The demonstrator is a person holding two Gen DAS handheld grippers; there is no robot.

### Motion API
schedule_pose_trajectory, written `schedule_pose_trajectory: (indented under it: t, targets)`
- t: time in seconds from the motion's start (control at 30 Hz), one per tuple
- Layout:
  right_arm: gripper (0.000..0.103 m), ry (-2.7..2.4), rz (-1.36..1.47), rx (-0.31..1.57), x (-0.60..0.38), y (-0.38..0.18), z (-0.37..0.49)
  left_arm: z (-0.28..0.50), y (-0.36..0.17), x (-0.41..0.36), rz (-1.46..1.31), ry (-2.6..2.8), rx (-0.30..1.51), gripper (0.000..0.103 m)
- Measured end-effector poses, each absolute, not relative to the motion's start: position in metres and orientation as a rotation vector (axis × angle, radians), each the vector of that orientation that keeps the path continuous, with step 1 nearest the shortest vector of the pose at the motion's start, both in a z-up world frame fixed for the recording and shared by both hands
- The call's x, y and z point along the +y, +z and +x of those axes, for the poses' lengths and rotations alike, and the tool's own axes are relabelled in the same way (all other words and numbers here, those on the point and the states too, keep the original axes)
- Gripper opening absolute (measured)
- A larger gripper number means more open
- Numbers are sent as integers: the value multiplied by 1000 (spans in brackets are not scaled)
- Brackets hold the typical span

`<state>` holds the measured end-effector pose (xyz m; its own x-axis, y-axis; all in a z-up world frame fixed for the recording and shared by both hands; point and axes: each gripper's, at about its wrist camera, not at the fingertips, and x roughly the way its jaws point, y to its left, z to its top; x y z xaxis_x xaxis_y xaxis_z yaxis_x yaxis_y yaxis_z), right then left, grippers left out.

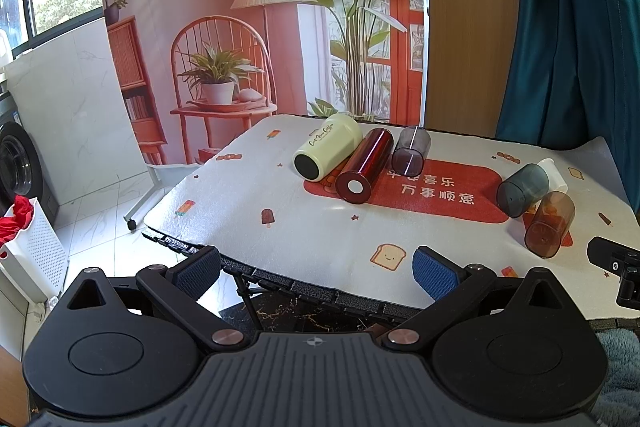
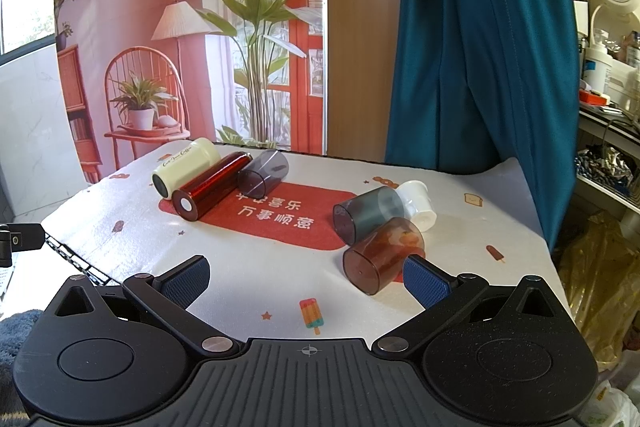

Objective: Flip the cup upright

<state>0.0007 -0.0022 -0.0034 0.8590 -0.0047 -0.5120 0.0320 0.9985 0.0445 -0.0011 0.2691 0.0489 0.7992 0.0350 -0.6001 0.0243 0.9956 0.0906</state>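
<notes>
Several cups lie on their sides on the patterned mat [image 1: 320, 227]. At the back left lie a cream cup [image 1: 330, 151], a shiny red cup [image 1: 365, 167] and a clear grey cup [image 1: 411, 150]. At the right lie a dark grey cup [image 1: 523, 190], an amber cup [image 1: 550, 223] and a white cup [image 1: 554, 174]. My left gripper [image 1: 316, 273] is open and empty at the table's front left edge. My right gripper [image 2: 306, 281] is open and empty, its right finger just in front of the amber cup [image 2: 384, 254].
A printed room backdrop [image 1: 260, 27] hangs behind the table. A teal curtain [image 2: 480, 47] hangs at the back right. A white laundry basket [image 1: 32, 251] stands on the floor at the left. Cluttered shelves [image 2: 608, 87] stand at the far right.
</notes>
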Motion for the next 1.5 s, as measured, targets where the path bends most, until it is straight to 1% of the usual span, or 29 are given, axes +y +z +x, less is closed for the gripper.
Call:
schedule_pose_trajectory:
  t: [0.53,0.77,1.13,1.2,1.27,1.43,1.5]
  targets:
    - [103,-18,54,539,-2,-3,1,-2,48,270,90,6,649,103]
    - [103,-9,55,537,-6,-15,13,12,46,275,74,25,665,103]
    - [102,63,52,499,-4,-11,109,86,38,289,95,86,653,103]
    - [101,73,61,504,-2,-14,133,101,34,292,99,103,656,103]
    - [97,76,73,520,3,-15,164,116,31,298,94,119,665,103]
    - [95,70,102,567,11,-36,232,147,17,317,54,154,697,103]
    - [91,64,106,585,15,-46,258,159,8,324,37,160,719,103]
